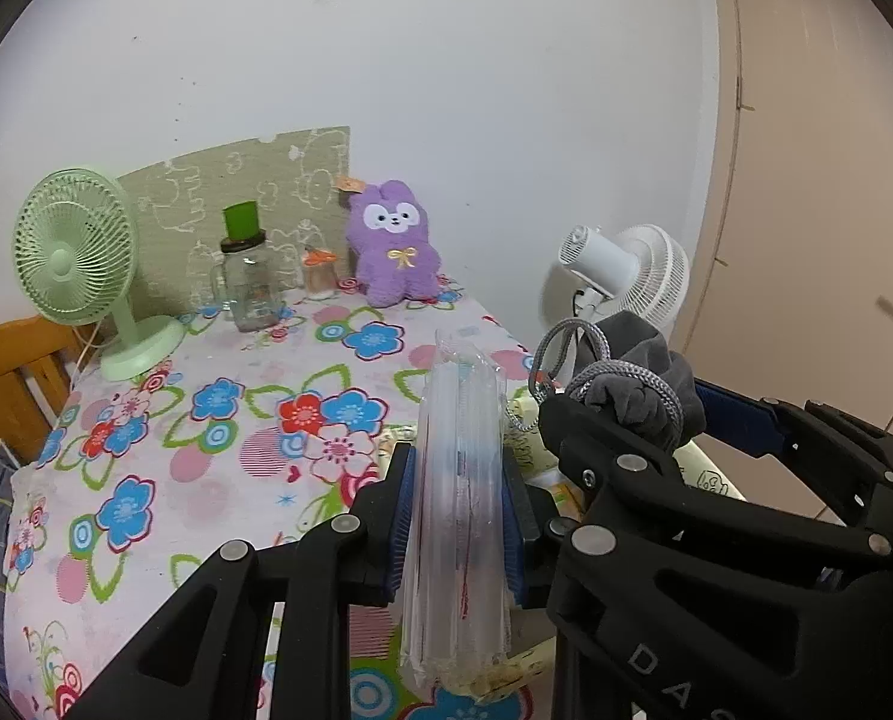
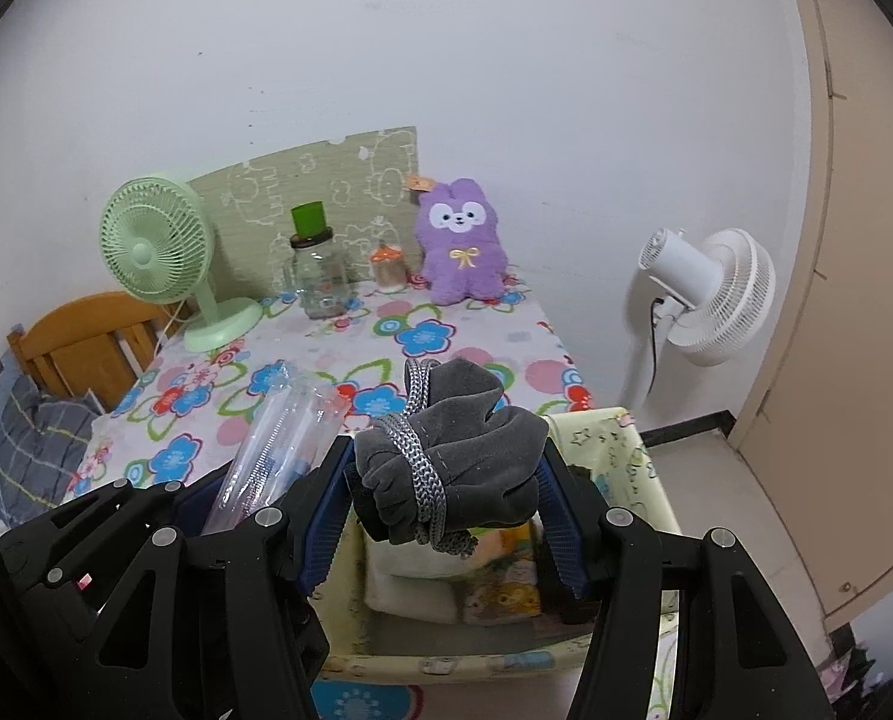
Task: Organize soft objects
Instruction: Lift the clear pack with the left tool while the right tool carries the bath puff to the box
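My left gripper (image 1: 458, 516) is shut on a clear plastic packet (image 1: 460, 480), held upright on edge above the table's near side; the packet also shows in the right wrist view (image 2: 278, 450). My right gripper (image 2: 446, 498) is shut on a grey drawstring pouch (image 2: 458, 456) with a braided grey cord, held above a pale yellow fabric basket (image 2: 620, 450). The pouch also shows in the left wrist view (image 1: 638, 384). Folded cloths and a cartoon-print item (image 2: 500, 588) lie in the basket. A purple plush bunny (image 2: 460, 240) sits at the table's far edge against the wall.
The floral tablecloth (image 1: 206, 420) covers the table. A green desk fan (image 1: 80, 264), a glass jar with a green lid (image 1: 248, 276) and a small orange-lidded jar (image 1: 319, 273) stand at the back. A white standing fan (image 2: 704, 294) is right of the table. A wooden chair (image 2: 86, 336) is left.
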`<state>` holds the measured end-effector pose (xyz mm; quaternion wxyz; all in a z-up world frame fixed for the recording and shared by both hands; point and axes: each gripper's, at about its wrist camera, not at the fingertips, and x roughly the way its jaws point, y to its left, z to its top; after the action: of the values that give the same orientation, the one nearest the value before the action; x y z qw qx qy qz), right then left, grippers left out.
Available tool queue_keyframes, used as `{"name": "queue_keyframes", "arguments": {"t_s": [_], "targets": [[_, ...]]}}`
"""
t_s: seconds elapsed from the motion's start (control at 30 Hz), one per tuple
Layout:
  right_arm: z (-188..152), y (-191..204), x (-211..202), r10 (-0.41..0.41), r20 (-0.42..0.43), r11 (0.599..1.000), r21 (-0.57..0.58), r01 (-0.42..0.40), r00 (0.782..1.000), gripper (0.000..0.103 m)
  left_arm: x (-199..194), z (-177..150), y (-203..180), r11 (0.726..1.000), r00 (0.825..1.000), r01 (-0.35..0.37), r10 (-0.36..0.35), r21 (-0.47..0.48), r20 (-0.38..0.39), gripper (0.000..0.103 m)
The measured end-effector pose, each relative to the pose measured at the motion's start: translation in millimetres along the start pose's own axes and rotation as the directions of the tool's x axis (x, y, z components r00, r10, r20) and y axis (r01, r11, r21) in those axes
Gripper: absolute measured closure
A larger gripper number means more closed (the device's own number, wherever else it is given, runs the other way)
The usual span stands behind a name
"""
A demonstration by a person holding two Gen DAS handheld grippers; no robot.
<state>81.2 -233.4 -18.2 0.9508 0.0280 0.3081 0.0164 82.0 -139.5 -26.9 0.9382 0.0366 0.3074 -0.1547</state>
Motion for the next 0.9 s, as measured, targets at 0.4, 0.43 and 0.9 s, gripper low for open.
{"name": "queue_keyframes", "arguments": {"t_s": [0.4, 0.43, 0.9], "targets": [[-7, -34, 14, -0.031, -0.024, 0.999, 0.040, 0.032, 0.999, 0.041, 26, 0, -25, 0.998, 0.998, 0.046, -0.045, 0.034, -0.035, 0.078], [-7, -36, 15, -0.034, -0.026, 0.998, 0.043, 0.035, 0.999, 0.041, 29, 0, -27, 0.998, 0.998, 0.052, -0.050, 0.036, -0.038, 0.078], [-14, -62, 37, -0.091, -0.072, 0.992, 0.076, 0.097, 0.993, 0.041, 59, -5, -39, 0.997, 0.996, 0.064, -0.061, 0.034, -0.071, 0.069]]}}
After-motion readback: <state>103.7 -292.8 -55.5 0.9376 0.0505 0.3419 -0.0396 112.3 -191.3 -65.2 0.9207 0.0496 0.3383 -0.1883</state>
